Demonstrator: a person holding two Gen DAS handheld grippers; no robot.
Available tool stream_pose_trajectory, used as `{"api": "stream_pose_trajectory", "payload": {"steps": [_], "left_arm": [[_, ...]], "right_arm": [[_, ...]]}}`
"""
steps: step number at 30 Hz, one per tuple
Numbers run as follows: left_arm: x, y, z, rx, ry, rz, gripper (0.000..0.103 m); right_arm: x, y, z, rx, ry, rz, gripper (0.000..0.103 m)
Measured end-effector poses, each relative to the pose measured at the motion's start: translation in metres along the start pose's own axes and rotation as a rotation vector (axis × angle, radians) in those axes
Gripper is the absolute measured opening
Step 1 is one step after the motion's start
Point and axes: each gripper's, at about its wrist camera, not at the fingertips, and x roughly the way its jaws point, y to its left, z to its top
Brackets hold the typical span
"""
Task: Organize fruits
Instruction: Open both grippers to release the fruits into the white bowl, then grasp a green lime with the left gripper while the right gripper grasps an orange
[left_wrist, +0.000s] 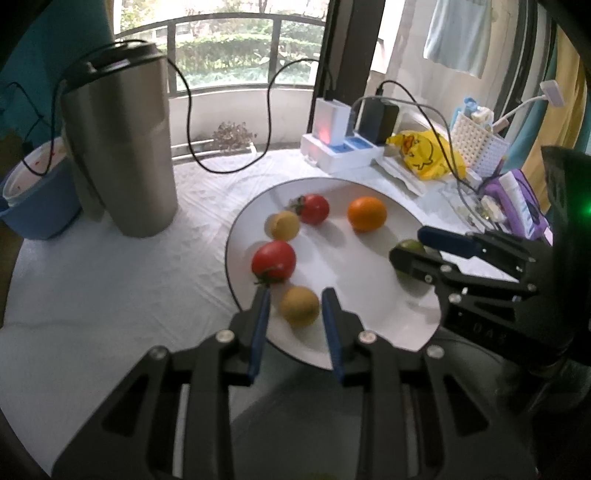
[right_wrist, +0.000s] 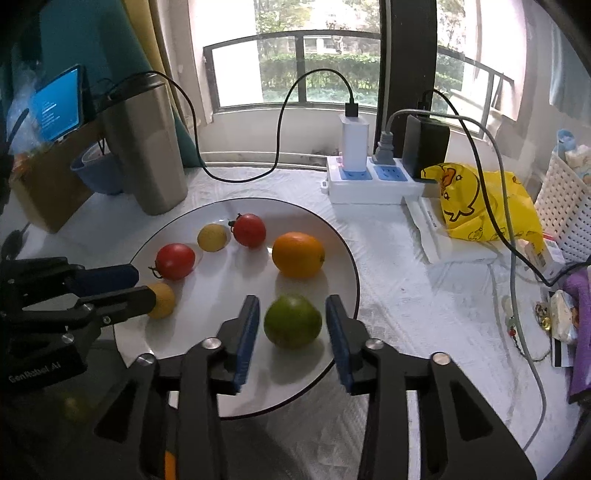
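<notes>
Straddling a small yellow fruit (left_wrist: 299, 305) with the left tool (left_wrist: 295, 295), blue pads parted and standing just off either side of it, not pinching. Doing likewise with the right tool (right_wrist: 291, 306) around a green fruit (right_wrist: 292, 321), pads spread with a gap on both sides (nothing gripped). Resting both fruits on the near part of a white plate (right_wrist: 332, 236) on the cloth-covered worktop (left_wrist: 110, 288). Beyond the left tool: a red tomato (left_wrist: 274, 261), a second yellow fruit (left_wrist: 284, 225), another tomato (left_wrist: 314, 209). Beyond the right tool: an orange (right_wrist: 297, 254). Further left of the left tool, a steel tumbler (left_wrist: 122, 147); past the plate, a power strip (right_wrist: 373, 181).
</notes>
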Motion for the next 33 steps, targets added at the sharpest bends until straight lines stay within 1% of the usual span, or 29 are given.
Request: {"api": "stream_pose_trajectory", "payload": {"steps": [11,13,14,15,28,33], "left_arm": [[-0.034,-0.001,-0.01,-0.017,-0.049,0.01,0.032],[-0.041,-0.003,-0.013,-0.024,-0.058,0.001,0.035],[-0.044,-0.004,-0.014,-0.028,-0.065,-0.002,0.043],[-0.049,-0.005,-0.016,-0.035,-0.076,-0.006,0.048],[-0.077,-0.013,-0.04,-0.044,-0.093,-0.005,0.048],[-0.082,-0.014,-0.053,-0.049,-0.085,-0.002,0.048]], "right_arm": [[-0.038,0.006,-0.008,0.03,-0.03,0.001,0.044],[-0.045,0.006,-0.012,0.04,-0.033,0.001,0.044],[-0.047,0.007,-0.013,0.044,-0.034,0.001,0.044],[-0.051,0.007,-0.016,0.051,-0.035,0.002,0.044],[-0.085,0.025,-0.031,0.057,-0.06,0.014,0.044],[-0.092,0.033,-0.037,0.061,-0.071,0.024,0.044]]}}
